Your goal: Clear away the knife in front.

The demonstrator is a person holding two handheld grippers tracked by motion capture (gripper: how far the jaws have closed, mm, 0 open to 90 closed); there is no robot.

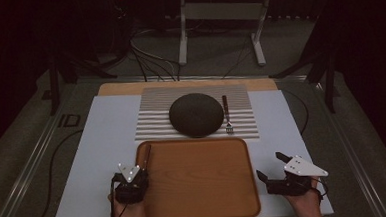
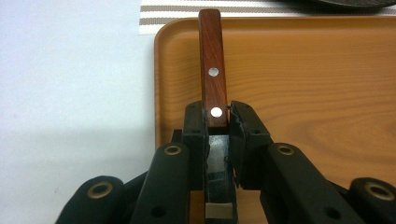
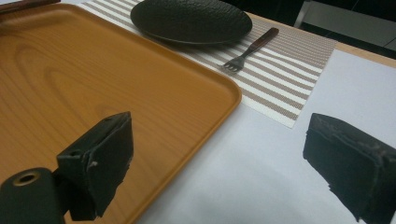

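My left gripper (image 1: pixel 143 170) is shut on a knife (image 2: pixel 212 70) with a red-brown wooden handle and two rivets. The pads clamp it where handle meets blade, and the handle points away over the left rim of the wooden tray (image 1: pixel 200 188). Seen from the high view, the knife (image 1: pixel 147 153) lies along the tray's left edge. To the right of the tray, my right gripper (image 1: pixel 269 165) stands open over the white table surface. In the right gripper view the right gripper (image 3: pixel 224 154) has nothing between its pads.
A dark round plate (image 1: pixel 196 114) sits on a striped placemat (image 1: pixel 152 125) behind the tray, with a fork (image 1: pixel 227 114) to its right. The right gripper view shows the plate (image 3: pixel 191 18), the fork (image 3: pixel 250 49) and the tray (image 3: pixel 70 70). Cables and a metal frame lie beyond the table.
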